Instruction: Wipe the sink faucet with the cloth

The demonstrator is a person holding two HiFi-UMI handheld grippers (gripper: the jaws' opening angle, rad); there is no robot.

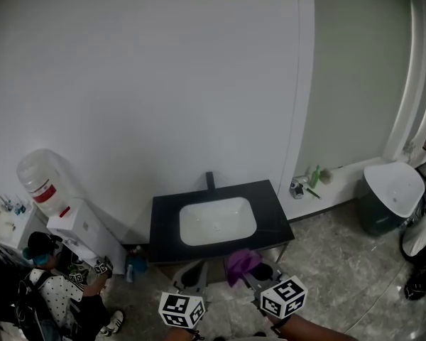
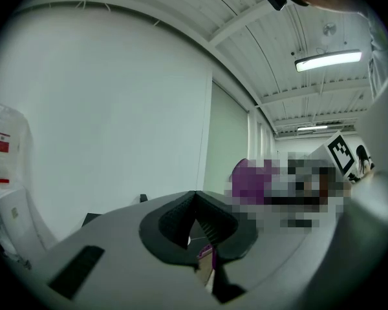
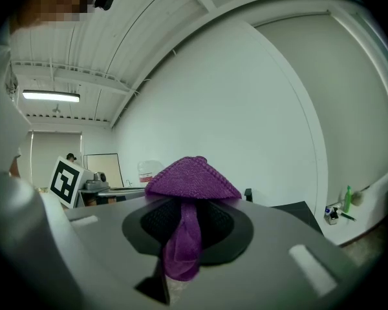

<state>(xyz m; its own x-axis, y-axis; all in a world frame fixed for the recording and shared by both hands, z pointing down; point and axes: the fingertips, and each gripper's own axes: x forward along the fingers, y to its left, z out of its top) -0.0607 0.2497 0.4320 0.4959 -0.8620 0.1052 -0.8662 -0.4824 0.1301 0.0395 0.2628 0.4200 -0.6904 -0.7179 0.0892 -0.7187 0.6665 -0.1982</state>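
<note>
One purple cloth clamped in right gripper jaws; left gripper jaws seemingly closed

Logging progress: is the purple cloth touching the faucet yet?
No, the purple cloth, clamped in the right tool, is at the counter's near edge, apart from the faucet.

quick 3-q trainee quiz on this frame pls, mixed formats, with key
1. True or false: the right claw is shut on the purple cloth.
2. Where does the black faucet stand? A: at the back edge of the sink. B: at its front edge. C: on the floor.
3. Fill in: on the left claw, the jaws are ____ (open/shut).

Key: 1 true; 2 A; 3 shut.
</note>
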